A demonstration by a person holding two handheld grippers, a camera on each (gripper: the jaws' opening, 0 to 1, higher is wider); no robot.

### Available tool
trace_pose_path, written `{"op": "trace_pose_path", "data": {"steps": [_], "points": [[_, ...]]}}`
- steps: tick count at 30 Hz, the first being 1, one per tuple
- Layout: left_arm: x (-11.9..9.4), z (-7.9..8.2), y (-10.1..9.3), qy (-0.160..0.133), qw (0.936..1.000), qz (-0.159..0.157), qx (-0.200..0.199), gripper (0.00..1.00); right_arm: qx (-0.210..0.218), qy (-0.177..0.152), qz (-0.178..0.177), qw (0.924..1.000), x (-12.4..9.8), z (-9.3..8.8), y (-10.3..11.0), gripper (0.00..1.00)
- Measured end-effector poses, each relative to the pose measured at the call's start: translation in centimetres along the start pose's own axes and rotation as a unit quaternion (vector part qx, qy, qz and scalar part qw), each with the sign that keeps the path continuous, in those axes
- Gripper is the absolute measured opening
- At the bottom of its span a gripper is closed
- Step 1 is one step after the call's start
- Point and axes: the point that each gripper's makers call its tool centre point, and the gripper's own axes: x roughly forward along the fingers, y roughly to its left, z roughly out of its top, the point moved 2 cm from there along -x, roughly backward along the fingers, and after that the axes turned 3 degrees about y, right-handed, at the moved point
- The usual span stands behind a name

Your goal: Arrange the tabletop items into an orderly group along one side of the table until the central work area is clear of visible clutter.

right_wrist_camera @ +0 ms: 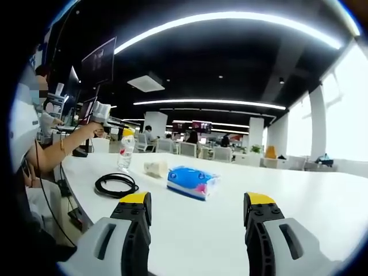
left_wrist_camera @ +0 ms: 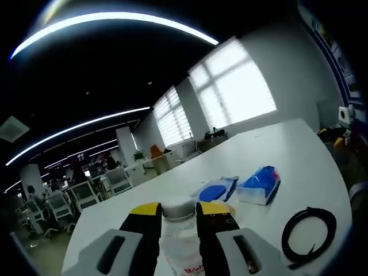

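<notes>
Two grippers, two jobs right now. Nearest in left gripper view, our left gripper (left_wrist_camera: 178,215) is clamped on a clear water bottle (left_wrist_camera: 179,241), jaws pressed to both sides just under the cap, bottle upright; right gripper view shows that same bottle (right_wrist_camera: 125,150) lifted off the table, near the edge on the person's side. We judge it's mid-carry toward the grouping side.

Our right gripper (right_wrist_camera: 198,208) hangs spread wide w/ nothing between the jaws, above bare white table (right_wrist_camera: 310,201), prob. free for the next pick.

Just beyond the bottle: a black cable coil (left_wrist_camera: 309,234) lies flat nr the table edge. Further out, a blue tissue pack (left_wrist_camera: 260,185) sits close beside a flat packet w/ a blue disc (left_wrist_camera: 217,190); can't tell if they touch. These 3 lie well apart from the edge group, so centre isn't clear yet.

Farthest: office chairs (left_wrist_camera: 69,198), windows w/ blinds (left_wrist_camera: 233,89).
</notes>
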Motion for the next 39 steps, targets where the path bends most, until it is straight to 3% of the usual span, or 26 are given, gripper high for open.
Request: {"op": "trace_pose_path", "data": {"steps": [12,20,39], "points": [[-0.6,-0.3,0.4,-0.006,0.9999,0.009,-0.011,0.23,0.002,0.000,0.010,1.0000,0.3,-0.1,0.5,0.63],[-1.3,-0.6,1.1,-0.013,0.9996,0.014,-0.022,0.23,0.022,-0.018,0.052,0.9982,0.4,0.7,1.8,0.66],[-2.2,-1.3,2.3,-0.021,0.9986,0.026,-0.041,0.23,0.023,-0.009,0.049,0.9985,0.3,0.5,2.0,0.68]]}}
